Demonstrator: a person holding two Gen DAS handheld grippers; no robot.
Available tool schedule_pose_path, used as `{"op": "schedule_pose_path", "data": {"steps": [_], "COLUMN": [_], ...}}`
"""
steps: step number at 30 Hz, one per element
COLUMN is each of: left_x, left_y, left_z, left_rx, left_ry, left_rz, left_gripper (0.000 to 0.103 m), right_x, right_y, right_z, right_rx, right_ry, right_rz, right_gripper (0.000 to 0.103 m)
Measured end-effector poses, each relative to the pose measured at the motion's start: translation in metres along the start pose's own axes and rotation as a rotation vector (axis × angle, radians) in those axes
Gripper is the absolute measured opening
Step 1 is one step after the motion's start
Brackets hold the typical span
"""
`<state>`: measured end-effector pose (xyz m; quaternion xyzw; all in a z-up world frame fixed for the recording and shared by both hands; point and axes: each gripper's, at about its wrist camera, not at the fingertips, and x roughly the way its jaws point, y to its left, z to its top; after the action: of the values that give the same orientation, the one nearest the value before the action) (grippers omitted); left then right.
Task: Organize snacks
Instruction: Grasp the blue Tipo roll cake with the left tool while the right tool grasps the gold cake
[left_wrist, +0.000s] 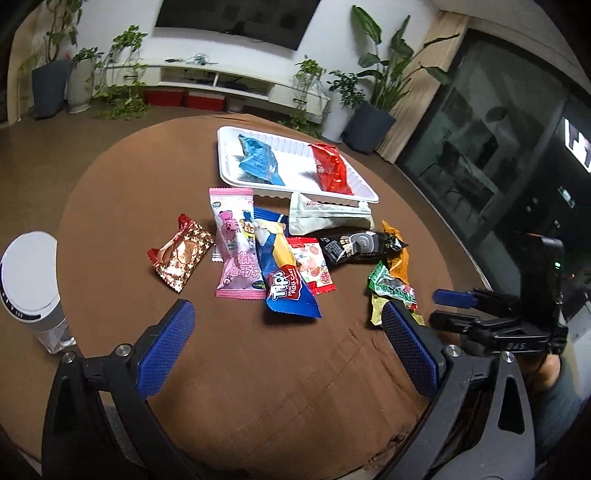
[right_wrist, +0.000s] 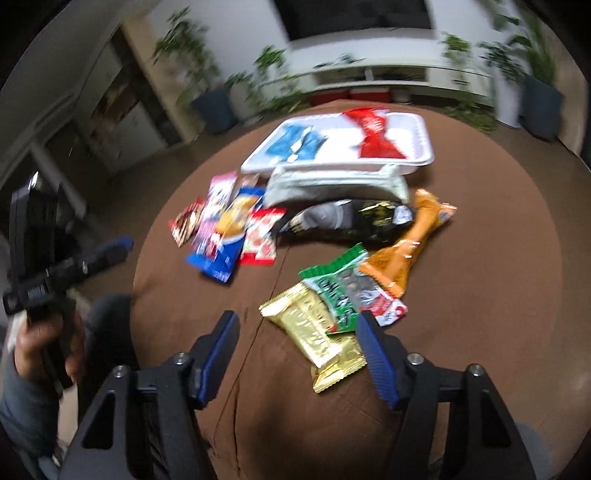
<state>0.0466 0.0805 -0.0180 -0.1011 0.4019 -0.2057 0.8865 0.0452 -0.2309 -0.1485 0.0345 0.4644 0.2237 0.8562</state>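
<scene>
I hold my left gripper (left_wrist: 288, 332) tilted down over the near edge of the counter (left_wrist: 258, 369), its jaws wide and empty. My right gripper (right_wrist: 299, 350) tilts down more steeply over the gold packet (right_wrist: 317, 343), jaws partly open astride it, pads not pressing. My left hand (right_wrist: 40, 347) grips its handle at the side. The white tray (left_wrist: 258, 184) at the far side holds two snacks: one blue packet (left_wrist: 258, 158), one red packet (left_wrist: 328, 168). Ten more packets lie loose on the counter before the tray.
</scene>
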Motion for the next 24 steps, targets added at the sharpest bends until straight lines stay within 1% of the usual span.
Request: {"op": "schedule_pose_path", "data": {"steps": [4,5,8,10,14,17,21,23,24], "left_x": [0.003,0.005,0.008,0.009,0.011,0.015,0.021,0.024,0.026], "left_y": [-0.003,-0.004,-0.005,-0.004,-0.004,-0.004,-0.006,-0.010,-0.015], "left_z": [-0.001,-0.002,-0.003,-0.004,-0.004,-0.004,-0.002,0.000,0.004], "left_rx": [0.032,0.035,0.038,0.036,0.036,0.041,0.048,0.060,0.074], "left_ry": [0.029,0.036,0.053,0.059,0.067,0.083,0.101,0.104,0.105], "left_rz": [-0.016,-0.022,-0.034,-0.048,-0.062,-0.067,-0.066,-0.055,-0.037], "left_gripper": [0.102,0.102,0.102,0.102,0.102,0.102,0.102,0.102,0.102], "right_x": [0.017,0.020,0.031,0.039,0.049,0.055,0.061,0.066,0.067], "right_y": [0.005,0.005,0.007,0.011,0.014,0.011,0.004,0.004,0.007], "right_z": [0.007,0.009,0.013,0.014,0.014,0.017,0.019,0.017,0.015], "right_rx": [-0.095,-0.106,-0.141,-0.163,-0.200,-0.208,-0.219,-0.236,-0.249], "right_ry": [0.089,0.102,0.151,0.181,0.223,0.238,0.274,0.297,0.296], "right_rz": [0.006,0.011,0.034,0.031,0.023,-0.022,-0.051,-0.054,-0.061], "right_gripper": [0.063,0.061,0.060,0.056,0.056,0.056,0.056,0.056,0.056]}}
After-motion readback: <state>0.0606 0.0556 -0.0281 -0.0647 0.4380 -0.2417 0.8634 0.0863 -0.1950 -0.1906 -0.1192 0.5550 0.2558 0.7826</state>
